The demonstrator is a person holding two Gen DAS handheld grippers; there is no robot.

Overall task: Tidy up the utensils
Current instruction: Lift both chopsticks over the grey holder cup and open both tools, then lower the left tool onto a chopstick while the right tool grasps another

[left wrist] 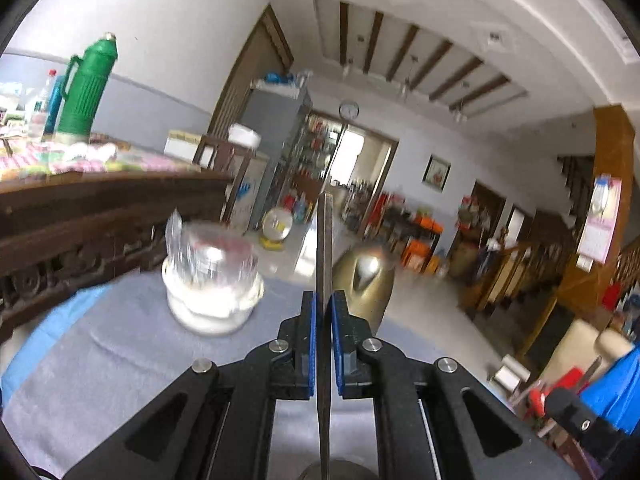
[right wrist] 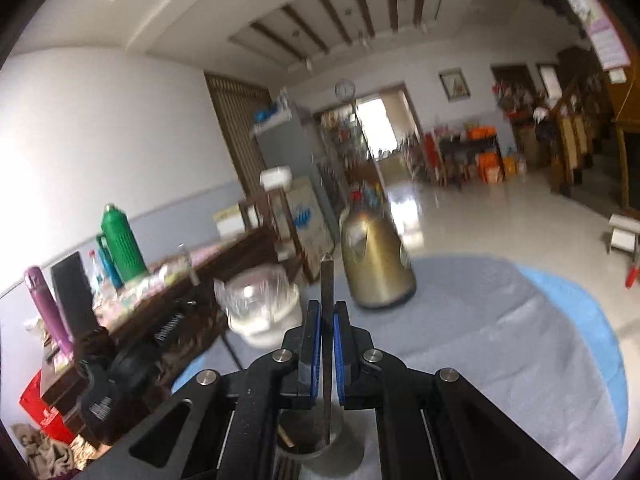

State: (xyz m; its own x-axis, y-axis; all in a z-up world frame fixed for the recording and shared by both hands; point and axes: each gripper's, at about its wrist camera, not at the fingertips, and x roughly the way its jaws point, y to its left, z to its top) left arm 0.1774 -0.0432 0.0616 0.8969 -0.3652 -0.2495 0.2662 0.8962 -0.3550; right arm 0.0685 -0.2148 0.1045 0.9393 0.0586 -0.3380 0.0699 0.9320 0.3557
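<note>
Both tongs clamped, left tongs (left wrist: 323,312) on utensil (left wrist: 325,240), right tongs (right wrist: 327,320) on another utensil (right wrist: 327,280)

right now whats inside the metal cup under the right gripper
The dark utensil clamped in the right gripper has its lower end in the metal cup, beside a brownish stick. The gripper body hides the rest.

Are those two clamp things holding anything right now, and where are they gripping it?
Yes. The left gripper pinches a thin metal utensil along its shaft; the right gripper clamps a dark flat utensil mid-shaft. Their ends are hard to identify.
</note>
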